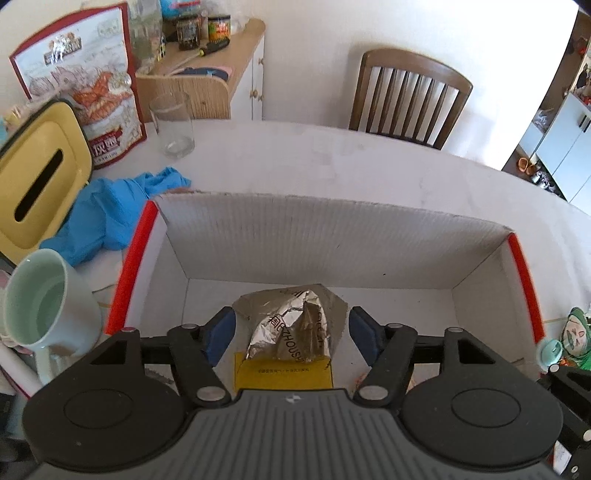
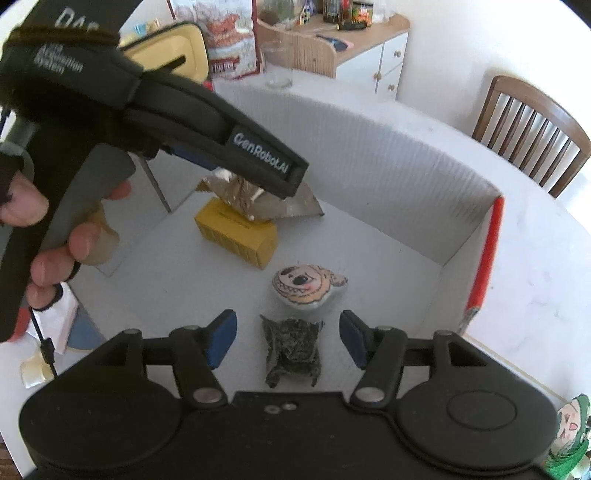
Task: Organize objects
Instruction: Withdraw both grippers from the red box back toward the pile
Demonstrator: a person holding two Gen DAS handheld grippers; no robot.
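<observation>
Left tool (image 1: 288, 338) spread, crumpled silver foil packet (image 1: 291, 328) atop yellow box (image 1: 284, 374)

Bright, even daylight; soft shadows, fisheye bending at edges, slight blur throughout both views.

Wood chair (image 1: 410, 96) behind table (image 1: 332, 162); side cabinet (image 1: 243, 62) w/ jars (image 1: 218, 27).
</observation>
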